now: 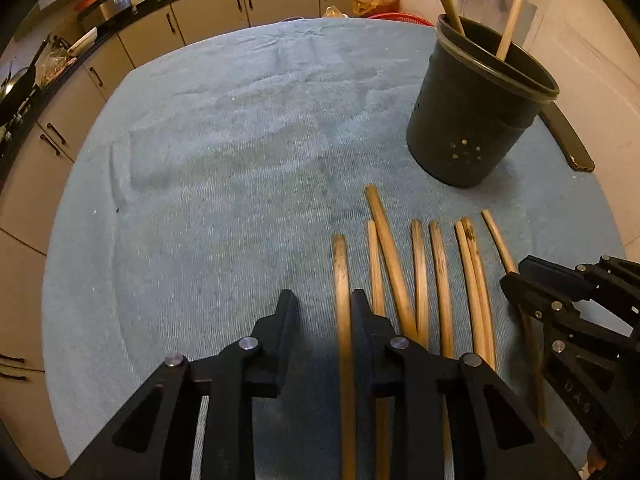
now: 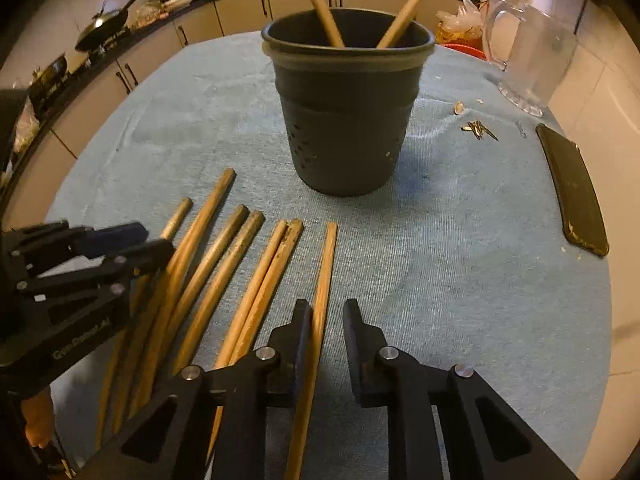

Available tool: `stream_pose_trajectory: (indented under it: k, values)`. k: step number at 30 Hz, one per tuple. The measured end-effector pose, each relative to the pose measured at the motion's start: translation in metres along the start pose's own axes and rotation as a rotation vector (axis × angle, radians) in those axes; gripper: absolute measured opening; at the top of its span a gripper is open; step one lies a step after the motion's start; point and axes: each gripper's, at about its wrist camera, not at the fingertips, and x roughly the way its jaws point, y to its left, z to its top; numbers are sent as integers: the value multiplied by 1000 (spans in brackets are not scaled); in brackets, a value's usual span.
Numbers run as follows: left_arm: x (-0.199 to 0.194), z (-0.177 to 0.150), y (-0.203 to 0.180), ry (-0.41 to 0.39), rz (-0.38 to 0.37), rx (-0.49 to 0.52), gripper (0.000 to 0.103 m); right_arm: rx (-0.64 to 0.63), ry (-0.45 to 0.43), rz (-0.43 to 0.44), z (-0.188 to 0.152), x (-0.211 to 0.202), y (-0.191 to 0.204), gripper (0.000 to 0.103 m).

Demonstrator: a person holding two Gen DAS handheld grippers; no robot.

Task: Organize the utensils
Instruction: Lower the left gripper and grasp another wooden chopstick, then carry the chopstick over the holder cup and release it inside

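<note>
While both grippers sit low over the blue cloth [image 1: 224, 152], a row of eight wooden sticks [image 2: 224, 264] lies on it side by side, their ends pointing to the far side. The left gripper [image 1: 325, 314] has its fingers spread, and the leftmost stick [image 1: 341, 280] passes between them, close to the inner face of the right finger; I cannot tell if it touches. The right gripper [image 2: 327, 322] is also released, with the rightmost stick [image 2: 325, 272] lying in the gap, just beside its left finger. Neither gripper is closed on anything.

Beyond the sticks, a little to the right, stands a dark pot [image 2: 346, 120] with small holes in its wall. Two more sticks [image 2: 320, 4] lean inside it, crossing away from each other. On the far right of the cloth are a clear glass jug [image 2: 532, 56], some small seeds [image 2: 480, 130] and a flat dark case [image 2: 572, 188] near the edge. Kitchen cupboards [image 1: 208, 16] run behind the table
</note>
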Motion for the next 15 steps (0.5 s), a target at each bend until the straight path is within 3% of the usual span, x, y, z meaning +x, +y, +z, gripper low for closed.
stream_pose_trajectory:
  k: [2, 3, 6, 8, 15]
  values:
    - [0, 2, -1, -3, 5, 7, 19, -6, 6, -17, 5, 2, 5, 19]
    - [-1, 1, -1, -11, 10, 11, 10, -26, 4, -30, 5, 2, 9, 18]
    - [-3, -2, 3, -35, 1, -2, 8, -10, -18, -12, 3, 0, 9, 10]
    - [-12, -7, 13, -28, -12, -61, 7, 37, -47, 51, -2, -8, -1, 8]
    - [-112, -43, 42, -284, -49, -179, 7, 145, -294, 73, -29, -95, -29, 8]
